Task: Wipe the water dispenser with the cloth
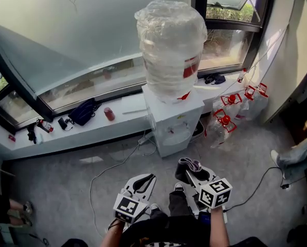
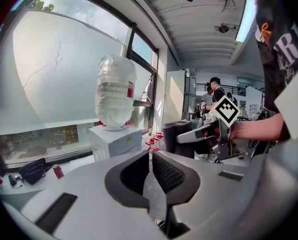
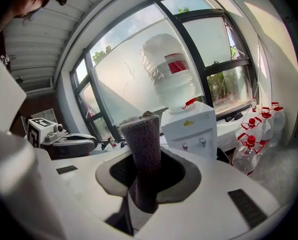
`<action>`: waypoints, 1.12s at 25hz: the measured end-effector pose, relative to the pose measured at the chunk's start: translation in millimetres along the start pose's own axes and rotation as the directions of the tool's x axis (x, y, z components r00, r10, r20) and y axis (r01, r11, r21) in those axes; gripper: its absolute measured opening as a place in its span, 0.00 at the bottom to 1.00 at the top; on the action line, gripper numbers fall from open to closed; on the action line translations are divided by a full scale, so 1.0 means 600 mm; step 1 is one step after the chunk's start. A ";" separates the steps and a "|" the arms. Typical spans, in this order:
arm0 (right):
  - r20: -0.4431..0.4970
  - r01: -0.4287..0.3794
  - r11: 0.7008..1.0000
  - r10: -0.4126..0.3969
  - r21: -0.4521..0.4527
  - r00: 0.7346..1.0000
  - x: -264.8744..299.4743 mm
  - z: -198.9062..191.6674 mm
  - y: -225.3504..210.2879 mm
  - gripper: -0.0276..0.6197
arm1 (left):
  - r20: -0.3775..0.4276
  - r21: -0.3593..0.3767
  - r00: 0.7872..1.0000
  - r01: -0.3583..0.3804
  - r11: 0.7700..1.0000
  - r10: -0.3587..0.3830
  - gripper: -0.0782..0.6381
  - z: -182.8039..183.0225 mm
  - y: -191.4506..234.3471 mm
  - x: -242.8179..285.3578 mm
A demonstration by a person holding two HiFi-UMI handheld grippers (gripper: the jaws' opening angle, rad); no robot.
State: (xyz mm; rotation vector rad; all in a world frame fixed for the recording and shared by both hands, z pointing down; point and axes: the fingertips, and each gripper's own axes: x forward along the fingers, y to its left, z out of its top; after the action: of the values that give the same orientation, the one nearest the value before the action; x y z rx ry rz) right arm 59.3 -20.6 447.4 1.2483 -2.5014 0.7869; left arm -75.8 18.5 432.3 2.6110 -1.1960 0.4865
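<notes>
A white water dispenser [image 1: 174,122] stands against the window ledge, topped by a large bottle wrapped in clear plastic [image 1: 169,48]. It also shows in the left gripper view [image 2: 111,139] and the right gripper view [image 3: 191,129]. My right gripper [image 1: 190,170] is shut on a dark grey cloth [image 3: 145,156], which stands folded between its jaws [image 1: 188,164], a short way in front of the dispenser. My left gripper [image 1: 143,181] is shut with nothing in it, lower and to the left.
Several clear water jugs with red caps [image 1: 230,118] stand right of the dispenser. A cable [image 1: 112,169] runs across the grey floor. The ledge holds a dark bag [image 1: 84,111] and a red can [image 1: 109,114]. Another person's leg [image 1: 297,156] is at right.
</notes>
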 end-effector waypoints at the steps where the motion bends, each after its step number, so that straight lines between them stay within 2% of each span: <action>1: 0.007 0.001 1.000 -0.001 -0.003 1.000 -0.010 -0.001 0.015 0.21 | 0.006 0.002 1.000 -0.006 1.000 0.006 0.15 0.001 -0.004 -0.016; 4: 0.024 0.001 1.000 -0.001 -0.008 1.000 -0.037 -0.008 0.059 0.21 | 0.027 0.020 0.999 -0.025 0.999 0.024 0.15 0.005 -0.014 -0.059; 7: 0.028 -0.002 1.000 0.003 -0.011 1.000 -0.061 -0.022 0.100 0.20 | 0.058 -0.031 0.998 -0.013 0.999 0.015 0.15 0.001 -0.030 -0.095; 12: 0.025 0.006 1.000 -0.006 -0.013 1.000 -0.093 -0.046 0.141 0.21 | 0.107 -0.029 0.994 -0.009 1.000 0.012 0.15 0.002 -0.049 -0.133; 18: 0.031 0.011 0.999 -0.010 -0.041 0.999 -0.114 -0.047 0.160 0.21 | 0.113 -0.034 0.993 0.018 0.999 -0.014 0.15 0.005 -0.081 -0.152; 28: -0.007 -0.014 0.997 0.014 -0.078 1.000 -0.140 -0.052 0.150 0.20 | 0.126 -0.048 0.992 0.009 0.999 -0.003 0.15 0.018 -0.133 -0.157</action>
State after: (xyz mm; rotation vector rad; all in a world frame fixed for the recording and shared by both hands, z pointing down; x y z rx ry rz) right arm 38.1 97.1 404.7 1.2022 -2.5129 0.6885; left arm -70.2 130.7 380.5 2.6375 -1.2209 0.2908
